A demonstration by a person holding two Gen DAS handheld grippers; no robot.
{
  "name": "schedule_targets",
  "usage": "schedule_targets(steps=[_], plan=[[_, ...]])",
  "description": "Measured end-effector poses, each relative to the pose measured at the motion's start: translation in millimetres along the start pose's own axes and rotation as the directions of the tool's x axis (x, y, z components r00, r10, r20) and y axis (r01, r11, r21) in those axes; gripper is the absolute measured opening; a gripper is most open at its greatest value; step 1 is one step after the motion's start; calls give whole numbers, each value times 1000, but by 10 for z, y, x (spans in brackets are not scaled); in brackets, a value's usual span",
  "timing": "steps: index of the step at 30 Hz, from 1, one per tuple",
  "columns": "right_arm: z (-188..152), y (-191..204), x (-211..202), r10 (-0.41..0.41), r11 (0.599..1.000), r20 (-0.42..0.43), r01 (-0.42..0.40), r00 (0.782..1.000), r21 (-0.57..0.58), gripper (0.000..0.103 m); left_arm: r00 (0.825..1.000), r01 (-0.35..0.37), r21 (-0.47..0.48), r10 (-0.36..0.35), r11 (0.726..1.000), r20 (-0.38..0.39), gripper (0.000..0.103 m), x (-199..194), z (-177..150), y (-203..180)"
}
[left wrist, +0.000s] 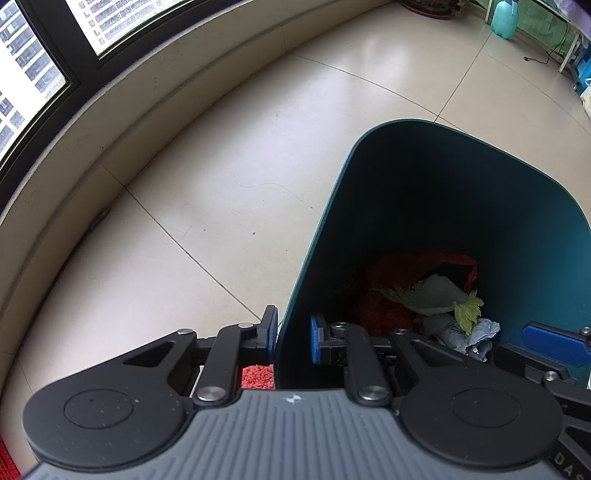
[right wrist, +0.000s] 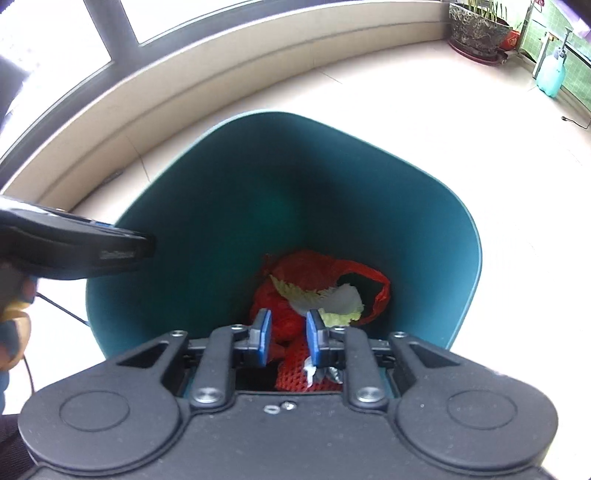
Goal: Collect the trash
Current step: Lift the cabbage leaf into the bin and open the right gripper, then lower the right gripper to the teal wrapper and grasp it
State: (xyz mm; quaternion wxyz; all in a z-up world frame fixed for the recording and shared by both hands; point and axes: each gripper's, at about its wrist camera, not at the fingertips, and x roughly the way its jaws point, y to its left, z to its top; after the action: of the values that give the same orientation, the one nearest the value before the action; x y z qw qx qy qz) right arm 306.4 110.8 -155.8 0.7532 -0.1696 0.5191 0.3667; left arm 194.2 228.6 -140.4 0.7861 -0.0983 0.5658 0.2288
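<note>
Pale tiled floor (left wrist: 229, 155) below a curved window ledge, with the teal trash bin (left wrist: 424, 177) standing on it as the landmark. Left gripper (left wrist: 293, 338) is clamped on the bin's near wall, one blue pad outside, one inside. Right gripper (right wrist: 286, 341) hangs over the bin's mouth, jaws apart, nothing pinched between them. Down in the bin: red mesh bag (right wrist: 291, 273), pale leaf scraps (right wrist: 332, 299), crumpled grey paper (left wrist: 469, 338); the bottom is dark and partly blocked by the gripper bodies, so further contents are unclear. Beyond the bin, at the far edge, a plant pot (right wrist: 476, 31) and a light-blue bottle (right wrist: 551, 75), small and distorted.
</note>
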Motion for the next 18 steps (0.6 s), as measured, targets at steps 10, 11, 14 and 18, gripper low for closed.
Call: schedule_targets(steps=[10, 11, 14, 18], plan=[[-337, -510, -761, 26, 993, 127, -40, 992, 109, 34, 1000, -6, 3, 6, 1000, 0, 17, 3, 5, -11], [-391, -593, -839, 18, 990, 136, -36, 991, 135, 35, 1000, -7, 3, 7, 1000, 0, 17, 3, 6, -12], [-634, -858, -842, -27, 981, 133, 0, 991, 194, 44, 1000, -11, 5, 11, 1000, 2, 17, 4, 1, -15], [-916, -1212, -772, -130, 957, 79, 104, 988, 272, 49, 1000, -12, 0, 12, 1000, -1, 17, 3, 2, -21]])
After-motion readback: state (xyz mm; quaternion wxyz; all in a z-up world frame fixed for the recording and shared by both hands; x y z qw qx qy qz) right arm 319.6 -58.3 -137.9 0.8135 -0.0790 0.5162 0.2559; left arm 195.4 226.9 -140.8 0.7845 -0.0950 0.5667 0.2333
